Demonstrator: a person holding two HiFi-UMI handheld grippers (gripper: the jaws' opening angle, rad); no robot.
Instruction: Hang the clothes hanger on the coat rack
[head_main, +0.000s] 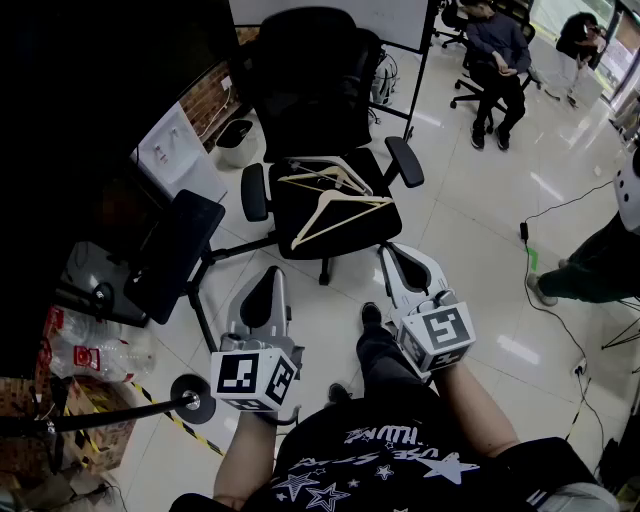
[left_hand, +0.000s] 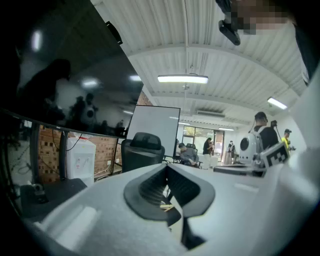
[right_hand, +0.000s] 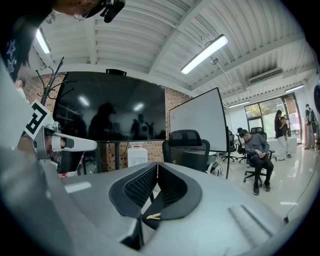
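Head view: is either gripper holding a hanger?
No: both hangers lie on the office chair seat, beyond the left gripper and the right gripper, whose jaws are together.

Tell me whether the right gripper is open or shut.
Shut, and empty: in its own view the right gripper has its pads meeting at the tips, with nothing clamped between them.
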